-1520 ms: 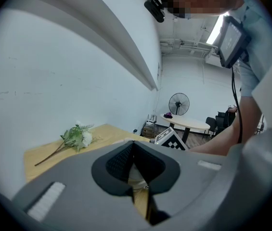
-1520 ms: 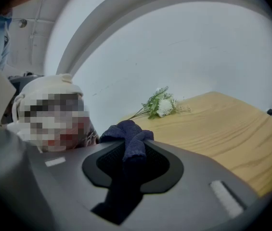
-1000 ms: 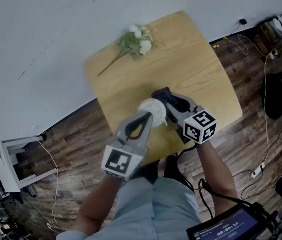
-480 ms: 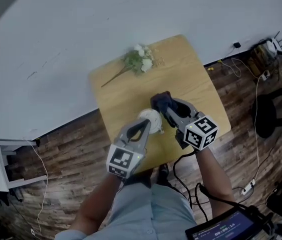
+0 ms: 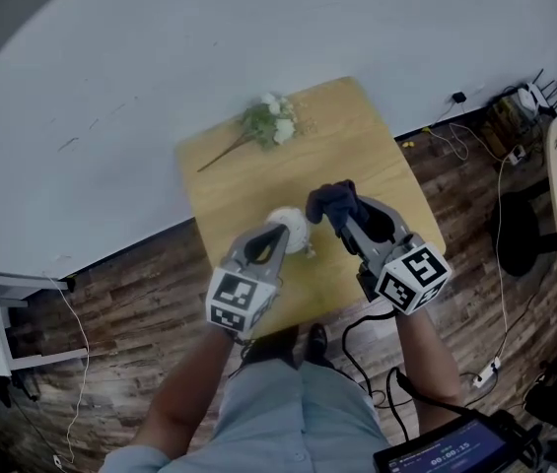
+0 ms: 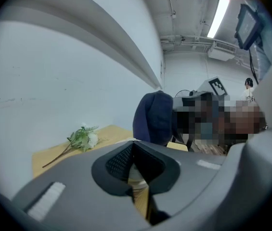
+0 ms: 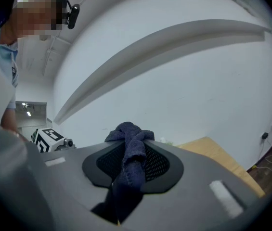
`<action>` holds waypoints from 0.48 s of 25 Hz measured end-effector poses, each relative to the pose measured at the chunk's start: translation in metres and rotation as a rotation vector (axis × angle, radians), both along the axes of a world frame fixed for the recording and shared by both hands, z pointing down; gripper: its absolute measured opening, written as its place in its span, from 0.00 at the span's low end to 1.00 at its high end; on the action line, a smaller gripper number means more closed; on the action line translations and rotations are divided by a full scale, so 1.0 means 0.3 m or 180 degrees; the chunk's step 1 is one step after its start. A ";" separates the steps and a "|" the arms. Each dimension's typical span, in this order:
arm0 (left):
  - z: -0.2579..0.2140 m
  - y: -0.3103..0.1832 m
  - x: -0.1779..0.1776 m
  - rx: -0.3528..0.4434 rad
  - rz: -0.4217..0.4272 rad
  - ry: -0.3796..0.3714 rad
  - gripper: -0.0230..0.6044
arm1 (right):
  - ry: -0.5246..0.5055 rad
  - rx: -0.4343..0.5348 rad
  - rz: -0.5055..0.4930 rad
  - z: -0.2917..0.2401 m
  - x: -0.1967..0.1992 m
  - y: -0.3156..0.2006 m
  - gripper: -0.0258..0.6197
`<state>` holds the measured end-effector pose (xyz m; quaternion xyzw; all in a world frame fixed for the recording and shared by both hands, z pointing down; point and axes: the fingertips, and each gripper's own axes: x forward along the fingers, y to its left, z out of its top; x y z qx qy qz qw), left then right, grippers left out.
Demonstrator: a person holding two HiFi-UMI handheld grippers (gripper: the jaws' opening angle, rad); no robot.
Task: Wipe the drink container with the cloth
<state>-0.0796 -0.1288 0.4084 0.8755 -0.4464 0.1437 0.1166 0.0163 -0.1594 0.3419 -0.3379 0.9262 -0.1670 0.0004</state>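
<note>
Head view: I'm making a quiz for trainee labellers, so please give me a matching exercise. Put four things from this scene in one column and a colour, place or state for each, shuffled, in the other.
Things
1. cloth
2. drink container
3. flower sprig
4. table

Descriptions
A. lies alone near the table's far edge
B. white, held in the left gripper
C. dark blue, clamped in the right gripper
D. light wood

Pairs: 1-C, 2-B, 3-A, 4-D
</note>
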 end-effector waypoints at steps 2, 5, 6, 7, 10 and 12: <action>0.004 -0.002 0.000 0.0004 0.0005 -0.0034 0.05 | 0.0081 -0.0008 -0.0008 0.022 0.012 0.039 0.19; -0.005 -0.004 0.005 -0.0001 0.0029 -0.0051 0.06 | 0.0151 -0.0126 -0.0053 0.092 0.009 0.111 0.19; -0.008 -0.005 0.007 -0.0009 0.0039 -0.0048 0.06 | 0.0164 -0.0179 -0.0073 0.120 0.003 0.137 0.19; -0.010 -0.007 0.008 -0.0015 0.0046 -0.0043 0.06 | 0.0171 -0.0233 -0.0096 0.149 -0.005 0.162 0.19; -0.008 -0.008 0.010 -0.0019 0.0052 -0.0035 0.06 | 0.0154 -0.0400 -0.0206 0.231 -0.044 0.246 0.19; -0.008 -0.007 0.009 -0.0014 0.0048 -0.0037 0.05 | 0.0136 -0.0493 -0.0328 0.274 -0.088 0.306 0.19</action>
